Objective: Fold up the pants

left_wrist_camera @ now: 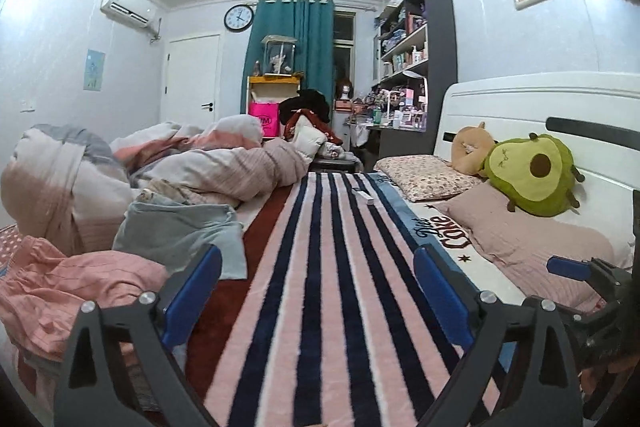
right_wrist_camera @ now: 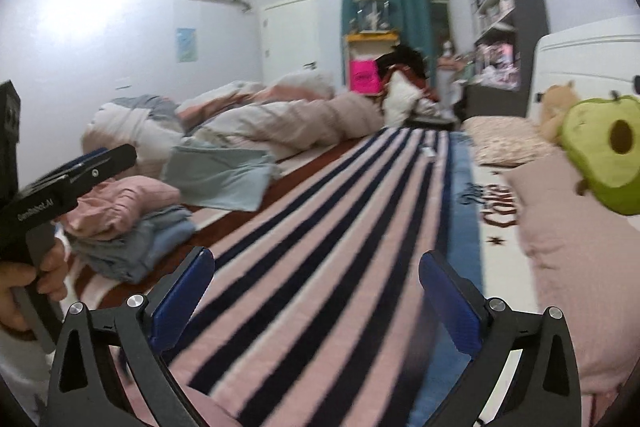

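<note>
My left gripper [left_wrist_camera: 316,259] is open over the striped blanket [left_wrist_camera: 340,267] with nothing between its blue pads. A crumpled pink striped garment [left_wrist_camera: 60,291] lies just left of it, and a pale blue-grey garment [left_wrist_camera: 180,231] lies behind that. My right gripper [right_wrist_camera: 318,261] is open too and empty, over the same blanket [right_wrist_camera: 320,227]. In the right wrist view the pink garment [right_wrist_camera: 124,203] rests on a stack of folded blue clothes [right_wrist_camera: 136,251], with the pale garment [right_wrist_camera: 220,175] beyond. A hand [right_wrist_camera: 24,283] holds the left gripper [right_wrist_camera: 116,155] above that stack.
A bunched duvet [left_wrist_camera: 180,167] fills the bed's far left. Pillows [left_wrist_camera: 520,239], an avocado plush [left_wrist_camera: 532,175] and a headboard [left_wrist_camera: 540,107] line the right side. A small white object [left_wrist_camera: 364,195] lies on the blanket. Shelves [left_wrist_camera: 420,59] and a curtain [left_wrist_camera: 308,39] stand behind.
</note>
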A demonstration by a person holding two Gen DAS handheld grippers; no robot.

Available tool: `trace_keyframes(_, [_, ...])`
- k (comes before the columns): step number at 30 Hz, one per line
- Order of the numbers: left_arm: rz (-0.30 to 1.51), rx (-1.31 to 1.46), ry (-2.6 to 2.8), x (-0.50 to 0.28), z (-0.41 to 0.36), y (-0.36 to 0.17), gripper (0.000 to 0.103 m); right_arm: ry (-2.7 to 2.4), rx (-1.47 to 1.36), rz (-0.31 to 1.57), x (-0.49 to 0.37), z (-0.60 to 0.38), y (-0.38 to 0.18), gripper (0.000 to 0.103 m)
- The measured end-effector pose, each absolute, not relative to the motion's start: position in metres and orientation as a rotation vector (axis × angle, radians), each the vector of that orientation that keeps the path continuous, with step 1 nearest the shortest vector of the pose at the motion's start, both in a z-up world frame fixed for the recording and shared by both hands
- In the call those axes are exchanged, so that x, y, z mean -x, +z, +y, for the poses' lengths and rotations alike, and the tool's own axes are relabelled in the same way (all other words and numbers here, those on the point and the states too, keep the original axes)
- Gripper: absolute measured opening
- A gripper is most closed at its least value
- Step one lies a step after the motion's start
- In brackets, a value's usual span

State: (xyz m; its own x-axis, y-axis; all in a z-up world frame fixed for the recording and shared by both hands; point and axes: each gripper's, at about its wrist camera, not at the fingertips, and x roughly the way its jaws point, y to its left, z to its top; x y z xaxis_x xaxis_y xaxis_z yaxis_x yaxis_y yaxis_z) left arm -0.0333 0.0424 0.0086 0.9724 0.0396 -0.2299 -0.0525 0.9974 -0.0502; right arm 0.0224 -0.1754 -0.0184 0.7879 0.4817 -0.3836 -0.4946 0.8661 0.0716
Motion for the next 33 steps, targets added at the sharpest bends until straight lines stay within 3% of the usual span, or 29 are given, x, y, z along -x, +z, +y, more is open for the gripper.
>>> trace_keyframes(33, [0.253, 0.065, -0.018, 0.042, 0.014, 0.002, 0.097, 0.47, -0.014, 0.367, 0.003, -0.215, -0.013, 0.102])
